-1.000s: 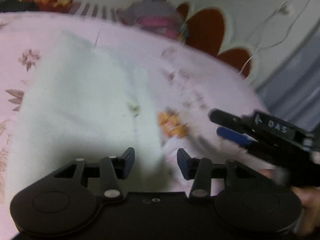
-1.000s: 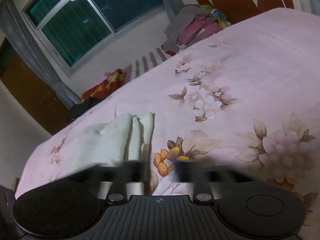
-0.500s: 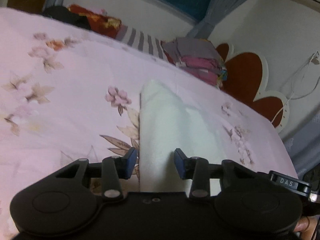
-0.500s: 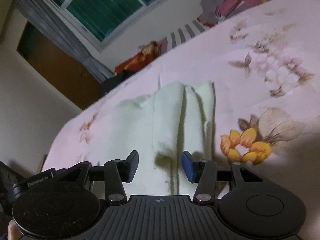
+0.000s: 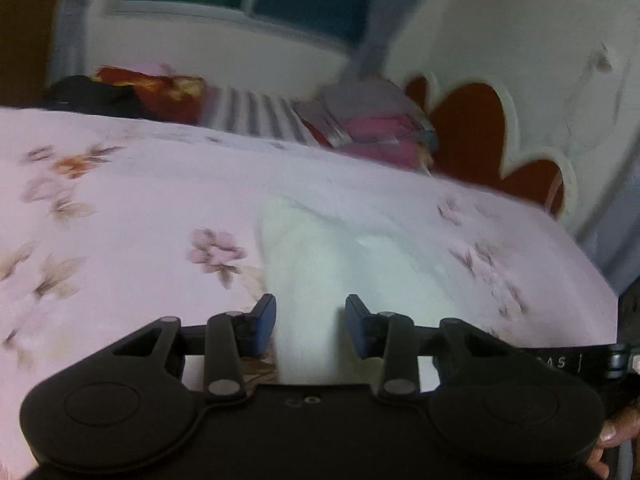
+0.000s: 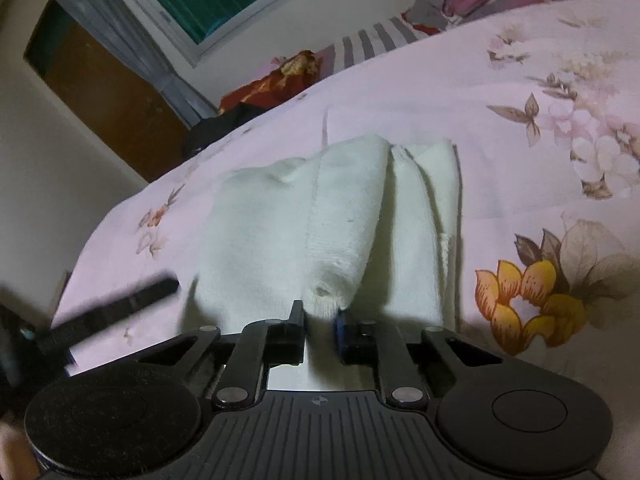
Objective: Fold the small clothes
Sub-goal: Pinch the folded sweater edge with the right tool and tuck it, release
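Right wrist view has the best look at things: the pink floral bedsheet [image 6: 460, 92] fills most of the frame, smooth and thin with printed blossoms, and the small cream-white garment [image 6: 280, 220] lies on it around the centre, partly folded into long soft ridges running away from the camera. It looks like a fuzzy knit or fleece, a bit pilled, with a tiny hole near the bottom hem. The right gripper [image 6: 320, 326] is closing right now, and its jaws are already pinching a bunched bit of that near hem, so I'd call it grasping the cloth. The left gripper [image 5: 310, 322] shows in the left wrist view at lower centre, jaws also closing, with a raised fold of the same garment standing between them; the pads don't seem to be pressing it yet, though that view is blurry. For doing this step well, I reckon both need a firm bite on all the layers at the near edge before lifting, since floppy fleece like this slips and the inner layer will sag out otherwise. Keeping the two grips level should keep the fold line straight. Up top in both views there's a pile of folded clothes [image 5: 372, 132], too blurred to say much.
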{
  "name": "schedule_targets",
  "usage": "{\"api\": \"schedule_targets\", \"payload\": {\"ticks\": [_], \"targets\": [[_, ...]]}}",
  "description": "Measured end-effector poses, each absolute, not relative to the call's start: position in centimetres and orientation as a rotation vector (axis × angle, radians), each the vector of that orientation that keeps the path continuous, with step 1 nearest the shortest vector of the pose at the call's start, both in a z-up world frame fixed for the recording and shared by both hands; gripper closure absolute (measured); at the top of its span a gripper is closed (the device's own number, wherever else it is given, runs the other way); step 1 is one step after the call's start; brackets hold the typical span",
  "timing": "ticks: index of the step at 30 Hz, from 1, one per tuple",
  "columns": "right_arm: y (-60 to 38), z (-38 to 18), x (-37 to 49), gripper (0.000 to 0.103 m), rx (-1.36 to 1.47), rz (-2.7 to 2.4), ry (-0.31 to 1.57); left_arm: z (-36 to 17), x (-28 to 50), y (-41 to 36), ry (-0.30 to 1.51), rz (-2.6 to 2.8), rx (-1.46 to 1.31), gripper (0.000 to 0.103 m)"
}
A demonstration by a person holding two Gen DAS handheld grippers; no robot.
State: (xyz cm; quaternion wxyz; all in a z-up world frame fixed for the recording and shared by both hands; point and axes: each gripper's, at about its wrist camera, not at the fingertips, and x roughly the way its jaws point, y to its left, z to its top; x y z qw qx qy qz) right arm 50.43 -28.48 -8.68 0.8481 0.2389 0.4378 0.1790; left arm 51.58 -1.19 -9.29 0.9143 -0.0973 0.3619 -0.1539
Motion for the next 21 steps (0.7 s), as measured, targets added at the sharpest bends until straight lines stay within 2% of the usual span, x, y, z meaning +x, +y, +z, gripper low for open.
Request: {"api": "schedule_targets", "payload": {"ticks": [2,8,11,13,21], "targets": [[-28.0,-8.4,50.5,0.091,0.474,0.37,0.915,-10.2,53.0,-2.0,0.802,-0.344,-0.174,0.072],[-30.5,-5.8,48.7,0.093,0.488,0.356,0.837,-8.0,51.7,-3.6,0.76,-0.4,-0.182,0.072],[-31.3,-8.2,49.3,0.093,0.464,0.304,0.921,-10.0,52.4,-5.4,0.848,-0.401,-0.16,0.072],[-32.2,-9.3,49.4,0.093,0.56,0.317,0.933,-10.4,52.4,-5.4,0.849,-0.384,-0.163,0.072],[-32.4,-8.8,48.9,0.092,0.49,0.379,0.944,-9.8,52.8,-4.8,0.848,-0.422,-0.136,0.069]]}}
